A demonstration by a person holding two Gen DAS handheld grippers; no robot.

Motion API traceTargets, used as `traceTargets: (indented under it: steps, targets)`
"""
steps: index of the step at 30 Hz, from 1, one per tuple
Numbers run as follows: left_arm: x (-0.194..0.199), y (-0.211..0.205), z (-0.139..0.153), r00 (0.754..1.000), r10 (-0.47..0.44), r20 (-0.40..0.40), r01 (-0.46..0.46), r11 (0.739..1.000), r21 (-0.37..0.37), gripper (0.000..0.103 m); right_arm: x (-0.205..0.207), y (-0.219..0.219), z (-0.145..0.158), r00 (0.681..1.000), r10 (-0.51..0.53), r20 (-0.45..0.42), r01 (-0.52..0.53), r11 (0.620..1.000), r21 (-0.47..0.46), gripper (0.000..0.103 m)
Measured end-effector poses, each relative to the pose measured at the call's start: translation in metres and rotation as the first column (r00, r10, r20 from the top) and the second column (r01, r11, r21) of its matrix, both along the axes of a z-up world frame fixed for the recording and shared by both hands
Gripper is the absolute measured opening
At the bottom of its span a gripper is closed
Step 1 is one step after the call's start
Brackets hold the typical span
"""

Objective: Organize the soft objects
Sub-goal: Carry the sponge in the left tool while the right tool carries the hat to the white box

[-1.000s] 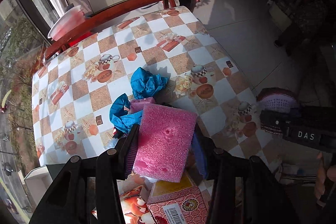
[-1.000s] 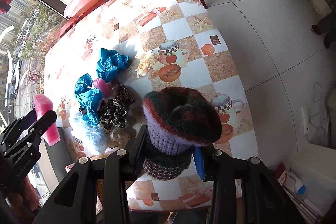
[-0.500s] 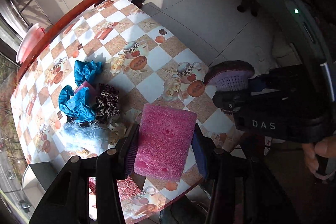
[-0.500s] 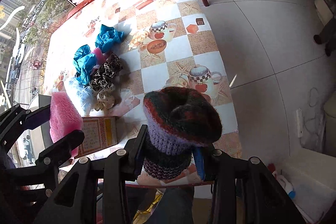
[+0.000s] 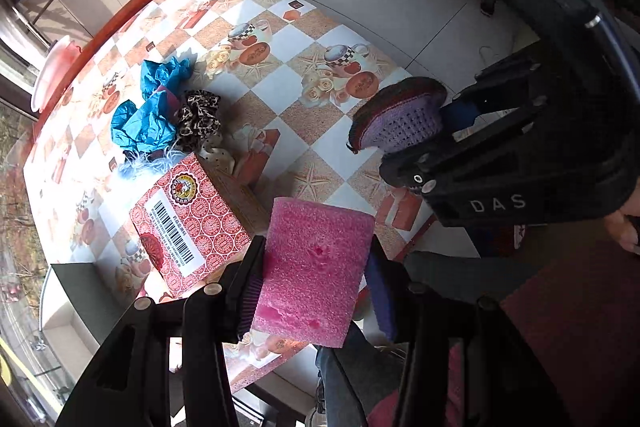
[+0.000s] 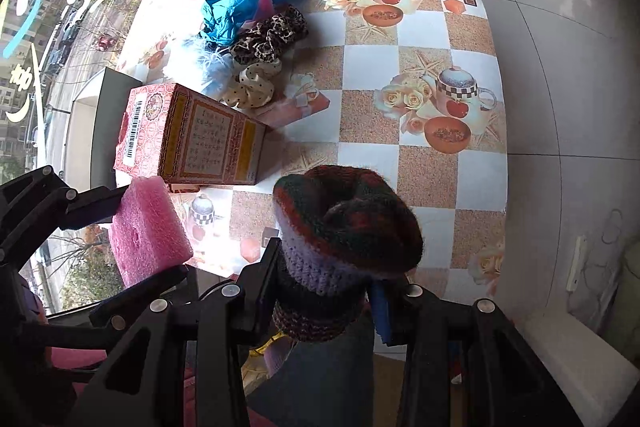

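Two grippers each clamp a soft thing above the table's near edge: the left gripper [image 5: 316,279] pinches a pink sponge [image 5: 316,267], the right gripper [image 6: 324,287] a knitted roll [image 6: 344,239]. Beyond them, by the red box [image 6: 192,139], lie scrunchies [image 6: 268,35] and blue paper [image 5: 148,115] toward the table [image 6: 420,39] far-left edge.

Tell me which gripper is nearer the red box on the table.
Left. The left gripper, holding the pink sponge, hangs just off the red box's near end. The right gripper, holding the knitted hat, is further off to its side.
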State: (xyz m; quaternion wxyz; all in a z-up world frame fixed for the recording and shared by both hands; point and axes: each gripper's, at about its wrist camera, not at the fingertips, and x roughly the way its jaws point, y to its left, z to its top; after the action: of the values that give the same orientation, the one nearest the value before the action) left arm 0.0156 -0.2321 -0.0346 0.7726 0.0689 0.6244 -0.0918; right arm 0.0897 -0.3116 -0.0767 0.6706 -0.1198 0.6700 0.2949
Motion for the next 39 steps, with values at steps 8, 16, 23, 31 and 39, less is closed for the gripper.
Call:
traceTargets:
  steps: [8, 16, 23, 31, 39]
  targets:
    - [-0.058, 0.076, 0.008, 0.999, 0.045, 0.023, -0.046, 0.999, 0.028, 0.051, -0.064, 0.064, -0.014, 0.983, 0.169, -0.075, -0.170, 0.986, -0.003, 0.041]
    - [-0.104, 0.165, 0.002, 0.978, 0.206, 0.032, -0.208, 0.975, 0.083, 0.051, -0.121, 0.143, 0.001, 0.919, 0.394, -0.013, -0.394, 0.919, -0.013, 0.041]
    - [-0.143, 0.238, 0.013, 0.892, 0.435, 0.124, -0.449, 0.886, 0.119, 0.051, -0.139, 0.206, 0.022, 0.869, 0.492, 0.059, -0.493, 0.870, 0.013, 0.041]
    - [-0.186, 0.295, 0.016, 0.740, 0.649, 0.177, -0.670, 0.736, 0.102, 0.051, -0.150, 0.281, 0.048, 0.825, 0.554, 0.111, -0.561, 0.827, 0.039, 0.041]
    - [-0.209, 0.318, 0.003, 0.661, 0.735, 0.151, -0.749, 0.657, 0.079, 0.051, -0.157, 0.345, 0.063, 0.852, 0.506, 0.132, -0.517, 0.853, 0.071, 0.041]
